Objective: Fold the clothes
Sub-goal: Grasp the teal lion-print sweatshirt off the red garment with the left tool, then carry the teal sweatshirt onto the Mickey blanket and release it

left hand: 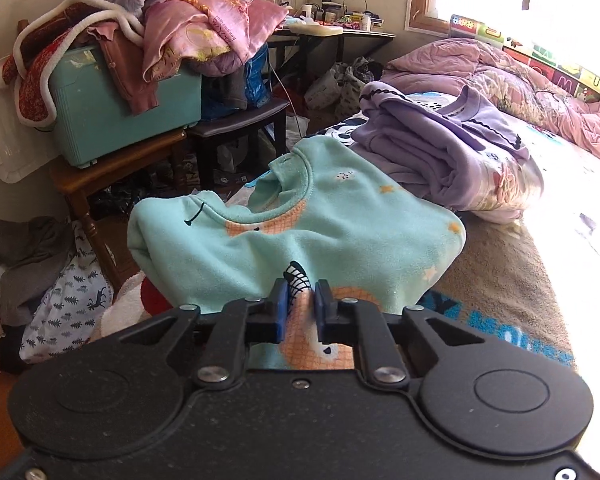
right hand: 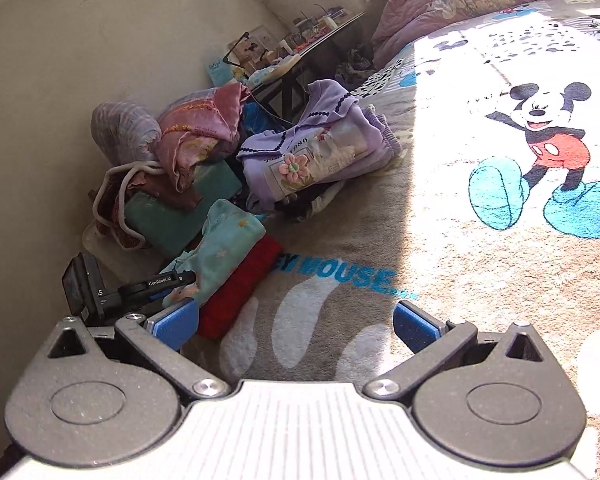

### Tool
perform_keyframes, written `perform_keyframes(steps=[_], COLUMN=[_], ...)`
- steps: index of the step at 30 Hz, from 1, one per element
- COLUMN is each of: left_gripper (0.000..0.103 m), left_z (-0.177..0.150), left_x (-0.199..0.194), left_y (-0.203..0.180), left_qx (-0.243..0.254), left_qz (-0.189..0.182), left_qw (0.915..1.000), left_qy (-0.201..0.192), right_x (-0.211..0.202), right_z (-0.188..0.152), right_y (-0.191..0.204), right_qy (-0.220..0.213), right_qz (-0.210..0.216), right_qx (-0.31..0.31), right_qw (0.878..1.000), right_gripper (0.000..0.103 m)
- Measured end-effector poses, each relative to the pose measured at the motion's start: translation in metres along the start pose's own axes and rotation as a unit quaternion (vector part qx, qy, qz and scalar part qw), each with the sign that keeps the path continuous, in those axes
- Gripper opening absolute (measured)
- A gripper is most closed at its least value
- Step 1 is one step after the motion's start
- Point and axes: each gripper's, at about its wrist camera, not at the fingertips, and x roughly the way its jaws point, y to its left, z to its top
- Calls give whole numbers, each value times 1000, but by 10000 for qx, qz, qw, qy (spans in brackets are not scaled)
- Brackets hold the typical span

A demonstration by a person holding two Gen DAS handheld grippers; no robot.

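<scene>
Mint-green fleece top (left hand: 296, 236), folded at the bed's near edge, is pinched at its hem by the left gripper (left hand: 300, 308), while the right gripper (right hand: 296, 328), jaws spread and empty, hovers over the blanket (right hand: 480, 264) with the top off to its left.

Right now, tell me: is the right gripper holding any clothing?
No: the right gripper hangs open over the bare blanket, nothing between its blue fingers.
</scene>
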Motion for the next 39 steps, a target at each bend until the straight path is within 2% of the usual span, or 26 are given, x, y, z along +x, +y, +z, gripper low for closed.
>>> perform_keyframes(steps=[3, 8, 11, 15, 17, 23, 26, 30, 32, 34, 38, 39], left_gripper=[2, 0, 0, 0, 0, 0, 0, 0, 0, 0, 0, 0], left_z=[0, 15, 28, 43, 45, 48, 60, 69, 55, 22, -62, -84], left_x=[-15, -77, -110, -150, -156, -139, -144, -171, -185, -192, -167, -156], left_y=[-5, -41, -78, -137, -165, -282, -365, -436, -450, -455, -440, -433], left_qx=[-101, -21, 121, 436, 607, 1060, 1582, 2206, 2525, 2971, 3448, 3458], left_qz=[-190, -1067, -1633, -2299, -2478, -3145, -3336, -3651, -3842, -3954, -3856, -3783], left_qw=[9997, 9902, 9781, 9576, 9515, 9334, 9167, 8838, 8649, 8466, 8461, 8525], left_qy=[-111, -904, -1283, -1682, -1720, -1364, -1527, -1921, -2016, -1966, -1288, -1031], right_x=[-18, -53, -80, -118, -136, -193, -214, -239, -250, -257, -267, -267], right_z=[-9, -30, -44, -59, -66, -88, -98, -107, -108, -108, -108, -108], right_y=[-12, -31, -50, -80, -91, -124, -137, -154, -162, -169, -184, -187], right_qy=[-36, -82, -180, -376, -487, -887, -1048, -1314, -1447, -1569, -1741, -1755], right_qz=[-177, -477, -679, -1032, -1178, -1553, -1659, -1773, -1811, -1856, -1806, -1785], right_qx=[68, 174, 315, 657, 771, 1201, 1380, 1613, 1703, 1742, 1854, 1884], right_qw=[9998, 9987, 9970, 9918, 9888, 9765, 9708, 9619, 9577, 9543, 9501, 9497], right_gripper=[103, 103, 103, 103, 103, 103, 102, 103, 103, 103, 102, 102])
